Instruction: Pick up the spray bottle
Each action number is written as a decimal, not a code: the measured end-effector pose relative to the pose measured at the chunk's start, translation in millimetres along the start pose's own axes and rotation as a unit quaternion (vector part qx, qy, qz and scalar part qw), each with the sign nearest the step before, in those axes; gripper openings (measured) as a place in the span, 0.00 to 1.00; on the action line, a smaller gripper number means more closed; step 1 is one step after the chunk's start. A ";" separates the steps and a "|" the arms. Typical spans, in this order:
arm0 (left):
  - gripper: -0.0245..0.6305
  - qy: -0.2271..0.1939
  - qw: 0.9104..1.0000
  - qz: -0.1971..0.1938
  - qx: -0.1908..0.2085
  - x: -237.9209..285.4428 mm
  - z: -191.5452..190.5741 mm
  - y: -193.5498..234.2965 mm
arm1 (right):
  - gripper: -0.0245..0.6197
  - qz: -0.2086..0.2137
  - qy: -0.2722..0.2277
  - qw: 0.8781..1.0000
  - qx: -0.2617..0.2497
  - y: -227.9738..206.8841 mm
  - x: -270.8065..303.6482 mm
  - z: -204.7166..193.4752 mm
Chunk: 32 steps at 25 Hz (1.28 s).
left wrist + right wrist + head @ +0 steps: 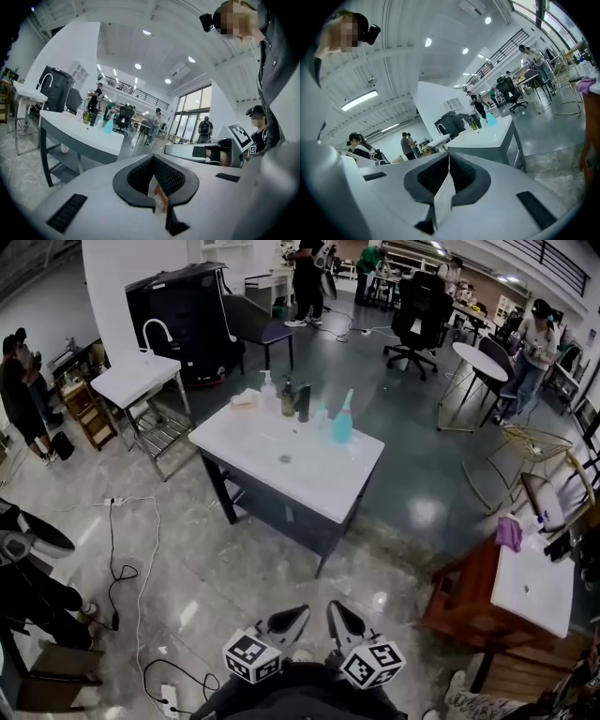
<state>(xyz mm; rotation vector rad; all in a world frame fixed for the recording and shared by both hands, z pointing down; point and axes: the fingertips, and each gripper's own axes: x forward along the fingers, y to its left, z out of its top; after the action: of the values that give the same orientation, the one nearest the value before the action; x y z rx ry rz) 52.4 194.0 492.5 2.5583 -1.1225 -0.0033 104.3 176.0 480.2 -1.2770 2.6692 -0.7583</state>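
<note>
The left gripper point(287, 622) and right gripper point(344, 619) are held side by side, fingers clenched on nothing, while the spray bottle point(342, 420) is seen upright on the tabletop point(309, 479), well ahead, marginally nearer the right.

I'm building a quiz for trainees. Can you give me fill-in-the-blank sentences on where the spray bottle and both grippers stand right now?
1. The teal spray bottle stands on a table whose top is ___.
2. The jaws of the right gripper are ___.
3. The left gripper holds ___.
Missing words: white; shut; nothing.
</note>
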 end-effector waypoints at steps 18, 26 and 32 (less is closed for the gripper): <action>0.05 0.002 1.000 0.006 -0.028 -6.7 -10.5 -10.1 | 0.06 -0.002 0.010 1.000 0.025 1.2 -7.8 -15.0; 0.05 -0.002 0.999 0.019 -0.030 -11.8 -7.8 1.7 | 0.06 0.012 0.012 0.999 0.032 8.2 0.9 -14.2; 0.05 -0.007 0.999 0.017 -0.028 0.6 -2.2 11.5 | 0.06 0.006 0.009 1.000 0.027 -1.9 6.9 -9.6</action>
<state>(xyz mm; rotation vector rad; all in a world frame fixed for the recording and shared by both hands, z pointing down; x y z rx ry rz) 44.9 187.0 498.2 2.4932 -1.1544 -0.0428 98.4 173.7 490.4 -1.2477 2.6490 -0.8376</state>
